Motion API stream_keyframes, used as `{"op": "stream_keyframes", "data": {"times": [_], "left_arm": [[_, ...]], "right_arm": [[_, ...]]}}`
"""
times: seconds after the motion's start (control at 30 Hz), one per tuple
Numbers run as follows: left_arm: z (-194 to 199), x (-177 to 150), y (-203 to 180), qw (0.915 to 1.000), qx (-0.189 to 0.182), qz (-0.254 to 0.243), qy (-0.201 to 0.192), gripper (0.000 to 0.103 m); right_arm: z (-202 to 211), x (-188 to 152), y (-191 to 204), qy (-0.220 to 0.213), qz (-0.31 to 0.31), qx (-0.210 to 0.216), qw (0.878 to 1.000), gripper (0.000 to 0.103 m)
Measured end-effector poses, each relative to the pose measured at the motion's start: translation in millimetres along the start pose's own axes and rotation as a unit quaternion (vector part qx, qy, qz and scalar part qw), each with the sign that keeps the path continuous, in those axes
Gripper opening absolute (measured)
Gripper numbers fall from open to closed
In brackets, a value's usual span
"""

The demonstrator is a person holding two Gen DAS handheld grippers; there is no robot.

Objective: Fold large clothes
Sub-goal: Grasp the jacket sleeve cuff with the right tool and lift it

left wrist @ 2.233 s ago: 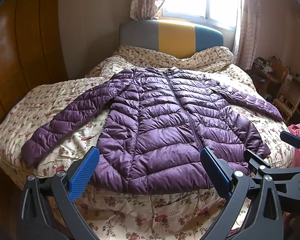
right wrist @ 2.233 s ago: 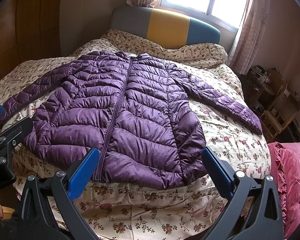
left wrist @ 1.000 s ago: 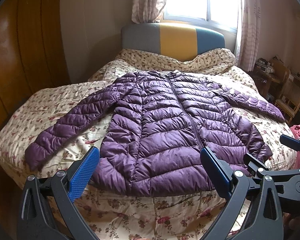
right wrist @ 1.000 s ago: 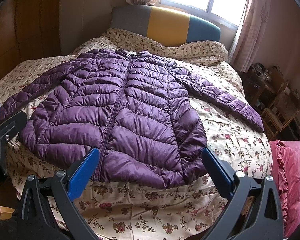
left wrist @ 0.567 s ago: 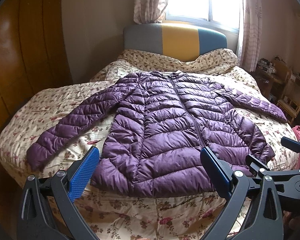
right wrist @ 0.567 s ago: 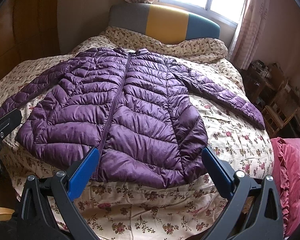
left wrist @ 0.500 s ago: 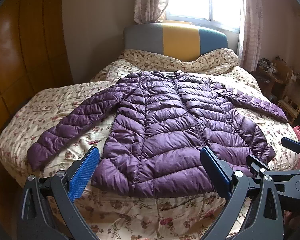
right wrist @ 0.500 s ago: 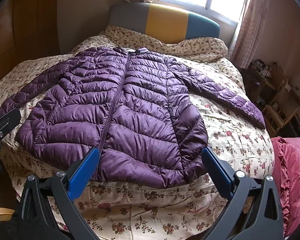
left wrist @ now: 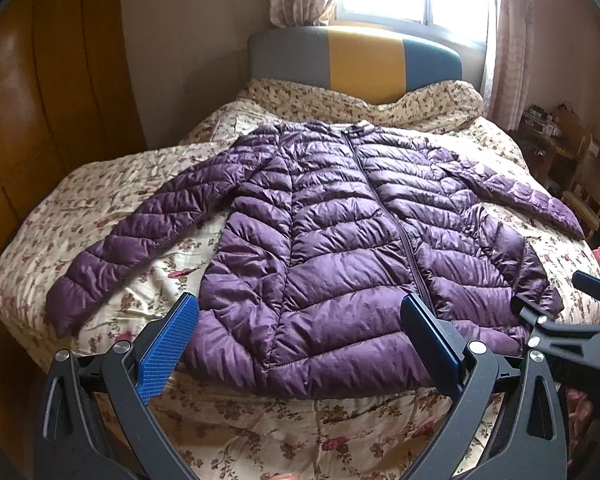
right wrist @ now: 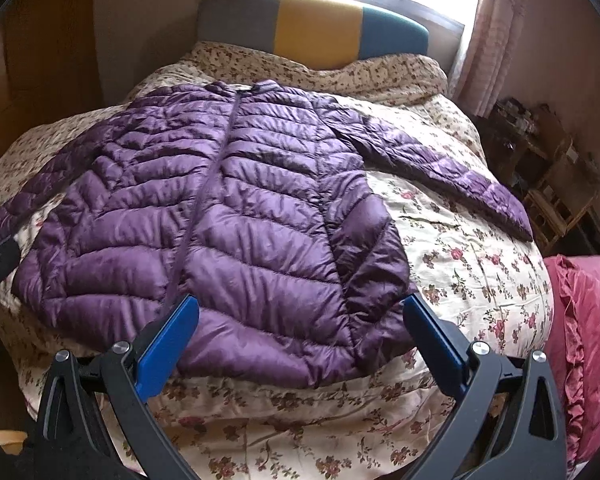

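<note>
A purple quilted puffer jacket (left wrist: 340, 248) lies flat and zipped on the bed, front up, both sleeves spread out; it also shows in the right wrist view (right wrist: 220, 216). My left gripper (left wrist: 298, 312) is open and empty, held just in front of the jacket's hem left of the zip. My right gripper (right wrist: 300, 312) is open and empty in front of the hem's right part. The right gripper's frame (left wrist: 572, 328) shows at the right edge of the left wrist view.
The bed has a floral quilt (left wrist: 140, 184) and a grey, yellow and teal headboard (left wrist: 364, 64) under a bright window. A wooden wardrobe (left wrist: 40, 128) stands on the left. A pink quilt (right wrist: 588, 344) and wooden shelves (right wrist: 548, 168) are at the right.
Both grippers have drawn slightly back and up from the bed, so the jacket sits a little farther off. The jacket has not moved. Both grippers stay open.
</note>
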State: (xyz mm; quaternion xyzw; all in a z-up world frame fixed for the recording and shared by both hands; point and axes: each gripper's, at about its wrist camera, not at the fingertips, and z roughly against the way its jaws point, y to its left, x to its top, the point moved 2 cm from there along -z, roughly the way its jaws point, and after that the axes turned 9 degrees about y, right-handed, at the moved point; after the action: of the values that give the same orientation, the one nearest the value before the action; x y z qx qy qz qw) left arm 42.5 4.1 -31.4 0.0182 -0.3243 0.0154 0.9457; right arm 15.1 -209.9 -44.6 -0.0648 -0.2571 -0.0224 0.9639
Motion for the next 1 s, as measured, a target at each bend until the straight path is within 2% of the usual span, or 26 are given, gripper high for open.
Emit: {"op": "stream_keyframes", "data": {"times": [0.2, 0.37, 0.6, 0.7, 0.77, 0.87, 1.0], "left_arm": [[-41, 21, -3, 0.9986, -0.035, -0.006, 0.039, 0.100], [-73, 48, -6, 0.9983, -0.034, -0.016, 0.046, 0.100], [-118, 92, -9, 0.9986, -0.028, -0.018, 0.041, 0.100], [-140, 108, -11, 0.9985, -0.029, -0.016, 0.044, 0.100], [-157, 118, -12, 0.9983, -0.027, -0.017, 0.048, 0.100], [-177, 132, -14, 0.9984, -0.022, -0.017, 0.049, 0.100], [-198, 149, -13, 0.9986, -0.015, -0.012, 0.048, 0.100]], "right_arm": [[-35, 23, -41, 0.026, -0.040, -0.028, 0.998, 0.101], [-68, 45, -87, 0.044, -0.076, -0.058, 0.994, 0.101], [-116, 73, -169, 0.060, -0.140, -0.111, 0.982, 0.101], [-136, 85, -213, 0.068, -0.185, -0.120, 0.973, 0.099], [-148, 92, -249, 0.074, -0.227, -0.126, 0.963, 0.093], [-159, 102, -298, 0.074, -0.278, -0.140, 0.947, 0.089], [-169, 112, -346, 0.080, -0.316, -0.168, 0.930, 0.085]]}}
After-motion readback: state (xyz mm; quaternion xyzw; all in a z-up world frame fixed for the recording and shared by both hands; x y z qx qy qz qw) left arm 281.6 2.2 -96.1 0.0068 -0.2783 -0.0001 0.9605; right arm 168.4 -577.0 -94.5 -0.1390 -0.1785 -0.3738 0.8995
